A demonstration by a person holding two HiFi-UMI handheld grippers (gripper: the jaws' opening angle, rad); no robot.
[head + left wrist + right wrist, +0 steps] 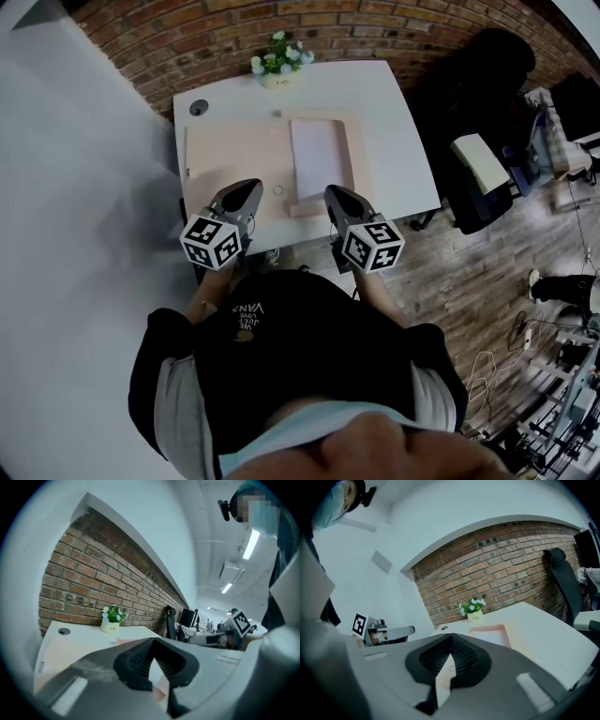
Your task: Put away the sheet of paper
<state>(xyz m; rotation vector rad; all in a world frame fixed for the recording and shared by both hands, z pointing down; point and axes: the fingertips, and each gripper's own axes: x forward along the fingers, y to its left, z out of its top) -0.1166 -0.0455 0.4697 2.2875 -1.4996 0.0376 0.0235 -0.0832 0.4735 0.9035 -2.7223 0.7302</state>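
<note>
— So where does the sheet of paper lie?
— Flat in the framed recess of the wooden tray on the bench, just ahead of the right tongs. It is a pale, plain rectangle, its long side running away from them.
— And the tongs?
— The left tongs and the right are both pressed together, pinching nothing, short of the sheet.
</note>
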